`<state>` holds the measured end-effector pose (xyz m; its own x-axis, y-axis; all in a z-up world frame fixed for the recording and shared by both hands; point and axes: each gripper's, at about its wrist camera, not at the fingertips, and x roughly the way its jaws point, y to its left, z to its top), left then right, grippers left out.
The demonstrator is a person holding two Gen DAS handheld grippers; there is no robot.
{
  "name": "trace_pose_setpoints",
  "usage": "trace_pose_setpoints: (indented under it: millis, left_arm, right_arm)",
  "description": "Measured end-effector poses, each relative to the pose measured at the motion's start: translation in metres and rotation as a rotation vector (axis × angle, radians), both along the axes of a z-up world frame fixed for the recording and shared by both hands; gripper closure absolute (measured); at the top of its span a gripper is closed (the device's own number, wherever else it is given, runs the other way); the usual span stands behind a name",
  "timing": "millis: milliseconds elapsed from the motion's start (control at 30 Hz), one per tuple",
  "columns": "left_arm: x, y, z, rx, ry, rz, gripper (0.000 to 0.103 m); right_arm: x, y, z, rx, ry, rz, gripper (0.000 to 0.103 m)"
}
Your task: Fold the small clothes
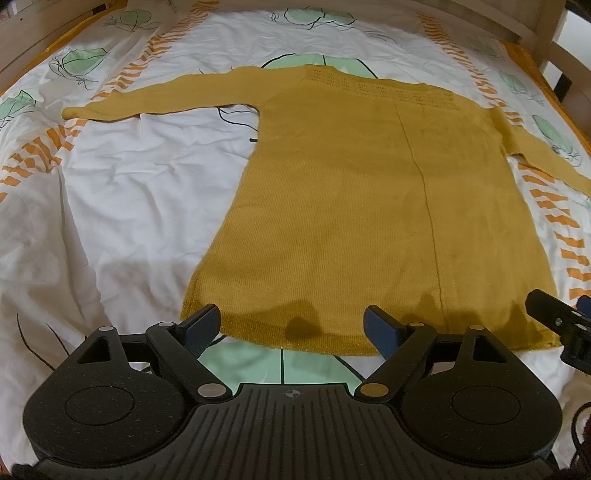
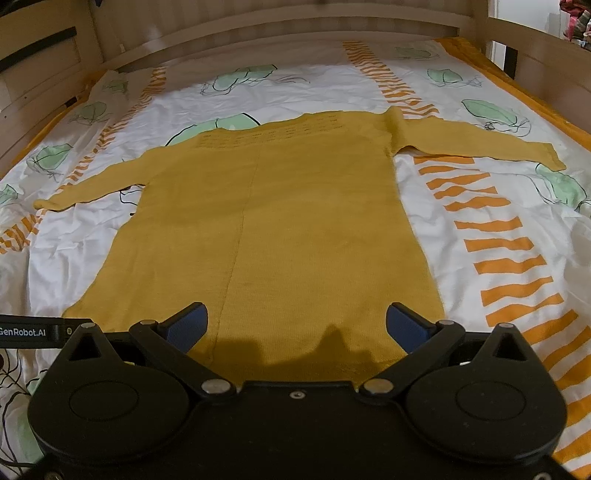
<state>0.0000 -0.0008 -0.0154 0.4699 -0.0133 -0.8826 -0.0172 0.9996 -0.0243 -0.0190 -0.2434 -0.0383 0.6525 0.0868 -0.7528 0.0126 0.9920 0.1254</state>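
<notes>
A mustard-yellow knit sweater [image 1: 369,199] lies flat on the bed, hem toward me, both sleeves spread out to the sides. It also shows in the right wrist view [image 2: 273,229]. My left gripper [image 1: 291,325] is open and empty, its jaws wide apart just above the hem's left part. My right gripper [image 2: 295,325] is open and empty over the hem's right part. The right gripper also shows at the right edge of the left wrist view [image 1: 557,321].
The bed sheet [image 1: 122,192] is white with green leaf prints and orange striped bands, slightly wrinkled. A wooden bed frame [image 2: 280,33] rises behind and at both sides. The left gripper's body [image 2: 26,331] shows at the left edge of the right wrist view.
</notes>
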Motion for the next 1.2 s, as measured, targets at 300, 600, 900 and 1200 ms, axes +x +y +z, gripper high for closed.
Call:
trace_pose_setpoints:
  millis: [300,600,900,1200]
  left_arm:
    - [0.001,0.001,-0.002,0.001,0.007,0.000,0.018]
    - [0.006,0.000,-0.003,0.008,0.005,0.002,0.018]
    - [0.031,0.001,-0.004,0.020,-0.001,0.013,0.018]
    - [0.065,-0.006,-0.002,0.042,-0.045,0.000,0.018]
  right_arm:
    - [0.004,0.001,-0.002,0.004,0.006,0.013,0.001]
    - [0.010,0.001,-0.005,0.002,0.010,0.021,0.001]
    - [0.027,-0.002,-0.010,-0.032,-0.003,0.037,0.001]
    - [0.052,-0.010,-0.022,-0.048,-0.013,0.056,0.001]
